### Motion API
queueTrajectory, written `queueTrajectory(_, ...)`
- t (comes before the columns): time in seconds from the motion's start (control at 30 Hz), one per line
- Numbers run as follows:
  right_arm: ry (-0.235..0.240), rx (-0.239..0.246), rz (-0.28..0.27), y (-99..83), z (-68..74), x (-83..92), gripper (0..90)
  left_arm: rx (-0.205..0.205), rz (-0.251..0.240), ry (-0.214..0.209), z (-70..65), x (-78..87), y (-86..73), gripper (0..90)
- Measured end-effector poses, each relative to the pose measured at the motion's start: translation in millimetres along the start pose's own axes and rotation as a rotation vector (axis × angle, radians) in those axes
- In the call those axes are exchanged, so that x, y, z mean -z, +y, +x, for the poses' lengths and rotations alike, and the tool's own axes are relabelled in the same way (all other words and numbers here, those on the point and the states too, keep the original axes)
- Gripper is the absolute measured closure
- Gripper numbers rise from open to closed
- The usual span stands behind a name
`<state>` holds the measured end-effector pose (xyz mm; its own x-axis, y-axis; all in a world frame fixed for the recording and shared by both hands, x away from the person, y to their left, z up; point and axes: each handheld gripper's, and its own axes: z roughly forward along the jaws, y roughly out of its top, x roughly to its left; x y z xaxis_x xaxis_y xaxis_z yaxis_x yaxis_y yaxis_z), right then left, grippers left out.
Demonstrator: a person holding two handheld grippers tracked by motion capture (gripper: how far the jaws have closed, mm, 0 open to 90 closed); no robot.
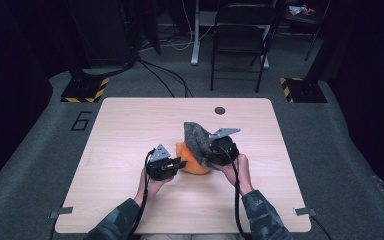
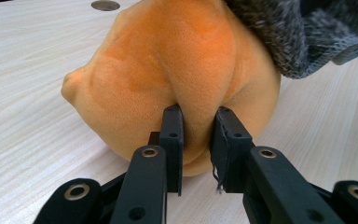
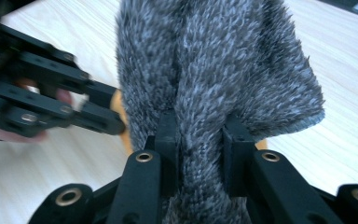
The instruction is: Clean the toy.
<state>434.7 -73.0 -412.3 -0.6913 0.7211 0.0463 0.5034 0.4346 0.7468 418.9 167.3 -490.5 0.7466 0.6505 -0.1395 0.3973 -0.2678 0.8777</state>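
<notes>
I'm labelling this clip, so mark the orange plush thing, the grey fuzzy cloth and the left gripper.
orange plush thing (image 2: 168, 65), left gripper view, its bulging front.
grey fuzzy cloth (image 3: 223, 70), right gripper view, its middle fold.
left gripper (image 2: 198, 135), left gripper view, between its fingertips.

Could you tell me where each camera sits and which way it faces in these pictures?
High view: above the person's side, looking forward and down on the table; forearms, hands, both tools show.
Left gripper view: on the left tool, facing the orange plush piece it pinches.
Right gripper view: on the right tool, facing the grey fuzzy fabric it clamps.
Shared: both gripper views show orange piece and grey fabric.
</notes>
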Motion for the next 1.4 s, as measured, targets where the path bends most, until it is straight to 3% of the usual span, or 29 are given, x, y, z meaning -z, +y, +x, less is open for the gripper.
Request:
queueTrajectory(0.13,-0.060,0.003,0.040,-3.5,-7.6,-1.2,72.2,-0.001,0.001,0.002,0.2,0.2,-0.2,75.2)
queueTrajectory(0.27,-0.065,-0.054,0.091,-12.2,-23.4,-6.9,72.1,-0.005,0.002,0.002,0.5,0.0,-0.6,75.2)
queueTrajectory(0.47,-0.104,-0.090,0.162,-25.4,-43.7,-16.5,71.9,-0.005,0.005,0.000,0.3,0.3,-0.7,75.2)
queueTrajectory(0.63,-0.075,-0.171,0.188,-42.5,-58.5,-33.6,72.0,-0.006,0.010,-0.006,0.5,0.2,-0.9,75.1)
queueTrajectory(0.73,-0.113,-0.159,0.242,-47.9,-61.2,-42.4,71.9,-0.002,0.002,0.002,0.7,-0.2,-1.6,75.1)
queueTrajectory(0.83,-0.126,-0.153,0.262,-49.7,-62.4,-45.5,72.1,-0.005,0.000,0.004,1.6,0.2,-1.8,75.0)
queueTrajectory(0.93,-0.164,-0.116,0.229,-41.9,-59.6,-34.2,72.5,0.003,0.001,0.003,1.9,0.8,-1.9,74.9)
queueTrajectory(1.03,-0.176,-0.119,0.122,-29.3,-56.9,-11.7,72.8,0.008,-0.004,0.004,3.4,0.9,-2.3,74.9)
queueTrajectory(1.13,-0.128,-0.129,0.009,-15.0,-48.6,12.1,72.9,0.010,-0.002,0.004,3.5,0.7,-2.2,74.8)
queueTrajectory(1.2,-0.081,-0.121,-0.022,-9.5,-41.2,16.9,72.9,0.009,-0.002,0.005,3.3,0.8,-2.1,74.7)
queueTrajectory(1.27,-0.024,-0.114,-0.009,-7.5,-32.8,10.9,72.9,0.000,0.004,0.002,3.5,1.3,-1.7,74.4)
queueTrajectory(1.4,-0.026,-0.086,0.045,-13.4,-26.2,-9.7,72.8,-0.015,0.008,0.010,3.5,1.0,-2.0,72.1)
